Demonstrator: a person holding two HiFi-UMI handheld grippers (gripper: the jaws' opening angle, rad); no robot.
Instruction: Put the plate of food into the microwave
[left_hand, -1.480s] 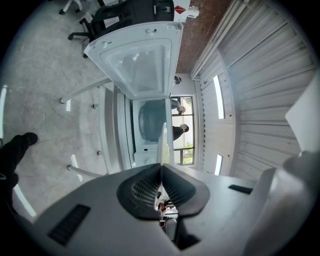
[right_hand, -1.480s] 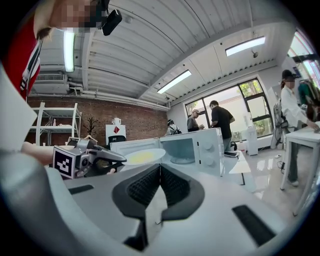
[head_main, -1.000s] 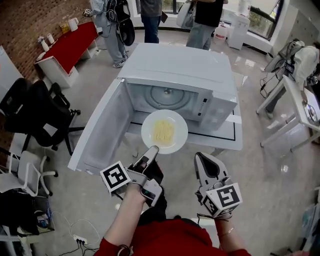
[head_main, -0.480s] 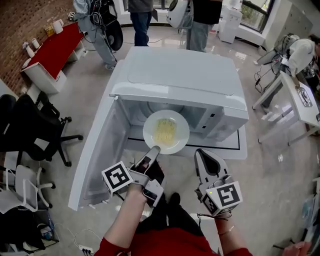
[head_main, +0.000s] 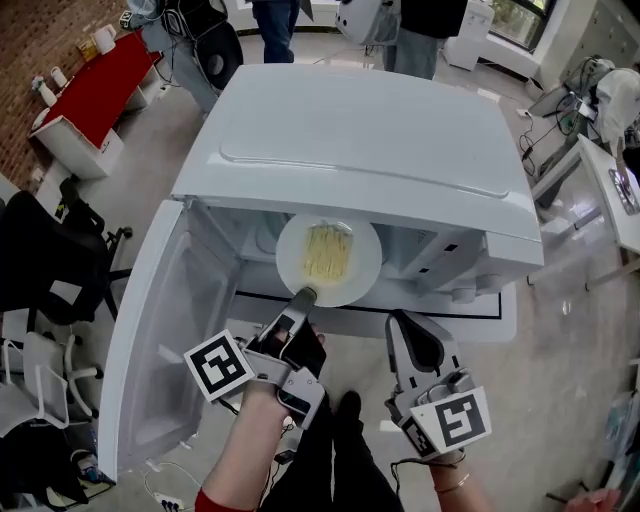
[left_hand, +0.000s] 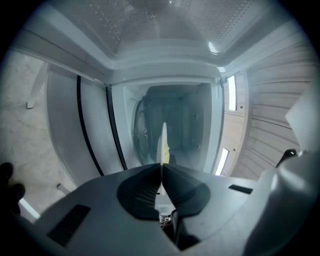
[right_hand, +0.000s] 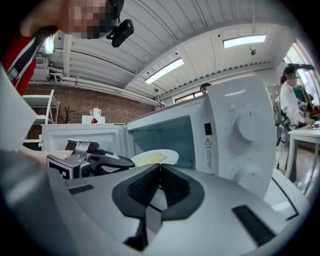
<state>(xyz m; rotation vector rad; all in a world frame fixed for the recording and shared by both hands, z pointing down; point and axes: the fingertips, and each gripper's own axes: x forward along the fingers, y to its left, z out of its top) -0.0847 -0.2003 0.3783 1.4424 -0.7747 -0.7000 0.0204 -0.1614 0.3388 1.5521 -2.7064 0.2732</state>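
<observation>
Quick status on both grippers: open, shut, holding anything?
Left gripper: shut on the rim of the plate.
Right gripper: shut, holding nothing.

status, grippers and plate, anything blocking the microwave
Left gripper shut on plate rim; right gripper shut, empty. Plate at the microwave mouth, not set down. Door wide open, nothing blocking.

Lighting: bright, even, from ceiling strip lights (right_hand: 165, 70). Microwave (head_main: 360, 130) top: soft sheen; cavity dim, bluish. Gripper views: heavy fisheye bending, black vignetted corners, near jaws soft. Head view: sharp.
</observation>
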